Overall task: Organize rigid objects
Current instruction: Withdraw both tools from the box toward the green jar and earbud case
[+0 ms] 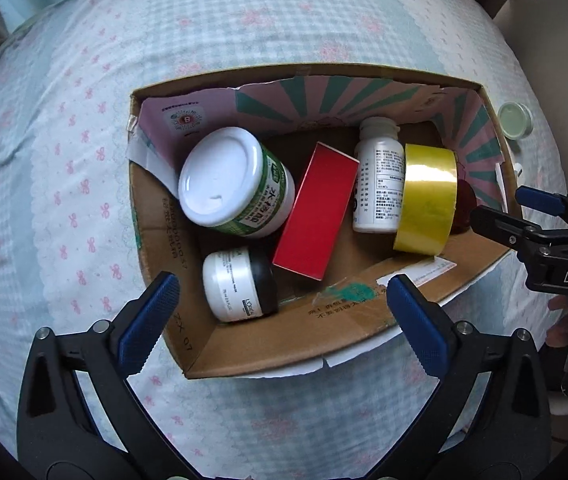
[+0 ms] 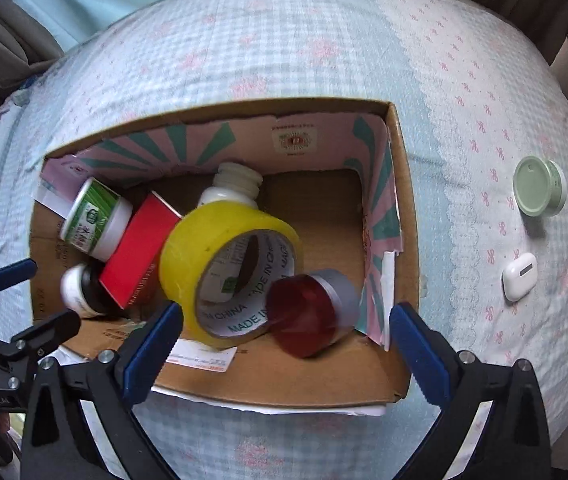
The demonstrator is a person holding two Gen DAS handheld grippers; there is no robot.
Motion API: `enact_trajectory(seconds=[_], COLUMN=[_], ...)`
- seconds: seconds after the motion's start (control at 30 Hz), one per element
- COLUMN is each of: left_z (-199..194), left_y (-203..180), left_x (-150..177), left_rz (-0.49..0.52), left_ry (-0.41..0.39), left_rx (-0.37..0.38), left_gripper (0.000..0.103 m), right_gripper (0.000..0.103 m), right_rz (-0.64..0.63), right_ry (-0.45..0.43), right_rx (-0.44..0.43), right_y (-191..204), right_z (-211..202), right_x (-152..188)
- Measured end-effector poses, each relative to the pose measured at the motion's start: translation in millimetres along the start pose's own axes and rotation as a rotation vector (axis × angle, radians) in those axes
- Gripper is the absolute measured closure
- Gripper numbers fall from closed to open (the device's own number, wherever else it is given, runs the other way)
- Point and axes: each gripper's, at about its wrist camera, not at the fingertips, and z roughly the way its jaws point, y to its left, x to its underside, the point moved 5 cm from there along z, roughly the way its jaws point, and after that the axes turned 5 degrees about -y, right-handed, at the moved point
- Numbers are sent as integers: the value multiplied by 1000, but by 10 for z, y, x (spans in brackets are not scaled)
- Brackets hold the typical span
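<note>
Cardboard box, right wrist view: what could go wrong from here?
1. The yellow tape roll stands on edge, leaning on the white bottle; a nudge could roll it onto the red-lidded jar.
2. The green tin and earbud case lie outside the cardboard box on soft bedding; the open right hand-held gripper may press them in rather than grip.
</note>
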Motion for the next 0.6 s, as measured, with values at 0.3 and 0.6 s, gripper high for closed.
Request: enact_trajectory(seconds=[0.3,0.6], left_z=[-334,-908], left_y=[-86,-132], left_x=[85,270], left_rz=[-5,-37], left_ry=[-50,-136], left_rx=[-20,-37], left_gripper=[0,0], right_gripper=[0,0], right_rz=[3,-27], right_ry=[-71,-146], right_rx=[-17,-22], right_y=[15,103], right_z=[-313,-817], right_x=[62,196])
